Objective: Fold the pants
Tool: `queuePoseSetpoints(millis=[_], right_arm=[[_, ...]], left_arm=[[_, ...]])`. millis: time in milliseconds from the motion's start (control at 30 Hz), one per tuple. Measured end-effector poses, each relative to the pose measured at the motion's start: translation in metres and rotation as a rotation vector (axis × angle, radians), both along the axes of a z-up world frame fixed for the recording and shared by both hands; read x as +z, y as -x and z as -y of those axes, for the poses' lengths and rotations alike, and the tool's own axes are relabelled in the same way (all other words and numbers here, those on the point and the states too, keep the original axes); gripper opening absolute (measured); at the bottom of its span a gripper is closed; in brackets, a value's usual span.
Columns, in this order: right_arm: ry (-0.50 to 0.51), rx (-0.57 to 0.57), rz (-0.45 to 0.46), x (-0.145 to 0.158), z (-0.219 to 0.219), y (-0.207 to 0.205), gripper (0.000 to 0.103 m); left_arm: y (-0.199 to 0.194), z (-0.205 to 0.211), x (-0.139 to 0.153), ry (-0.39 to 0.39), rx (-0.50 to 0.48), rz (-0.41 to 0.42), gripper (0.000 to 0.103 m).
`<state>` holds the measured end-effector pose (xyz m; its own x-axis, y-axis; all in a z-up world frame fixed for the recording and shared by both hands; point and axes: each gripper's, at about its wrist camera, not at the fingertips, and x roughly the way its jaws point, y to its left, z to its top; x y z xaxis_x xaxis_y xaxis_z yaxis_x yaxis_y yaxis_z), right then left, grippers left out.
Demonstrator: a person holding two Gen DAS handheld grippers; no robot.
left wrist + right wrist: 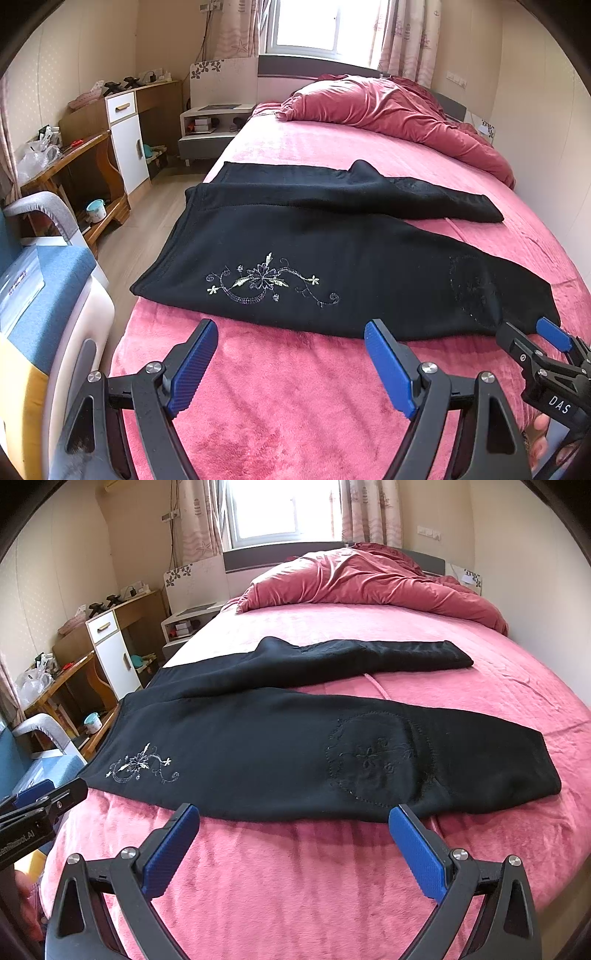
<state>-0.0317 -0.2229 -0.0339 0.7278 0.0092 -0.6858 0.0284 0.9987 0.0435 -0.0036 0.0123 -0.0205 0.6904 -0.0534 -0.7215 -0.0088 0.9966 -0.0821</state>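
Two grippers, both yours, hover above the blanket (295, 406) just short of the pants (332, 258); your left gripper (291, 362) is spread wide, gripping nothing; your right gripper (293, 849) is spread wide too; the pants lie flat across the bed, waistband at the left edge, legs parted, running right.
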Motion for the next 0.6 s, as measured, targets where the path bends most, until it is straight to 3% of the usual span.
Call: queuePoseSetpoints(millis=[400,467,533,600], right_arm=[[-0.016,-0.015,-0.012,-0.003,0.009,-0.001,0.103],[-0.067,-0.028,-0.036,-0.006,0.02,-0.004,0.103],[-0.131,-0.055,-0.056,-0.009,0.036,-0.005,0.103],[-0.207,-0.112,-0.075,-0.014,0.06,-0.005,0.103]], left_arm=[[-0.002,0.001,-0.009,0.009,-0.017,-0.034,0.083],[-0.007,-0.002,-0.015,0.046,-0.027,-0.065,0.087],[-0.01,-0.005,-0.02,0.063,-0.026,-0.086,0.099],[-0.013,-0.013,-0.027,0.108,-0.031,-0.101,0.1]])
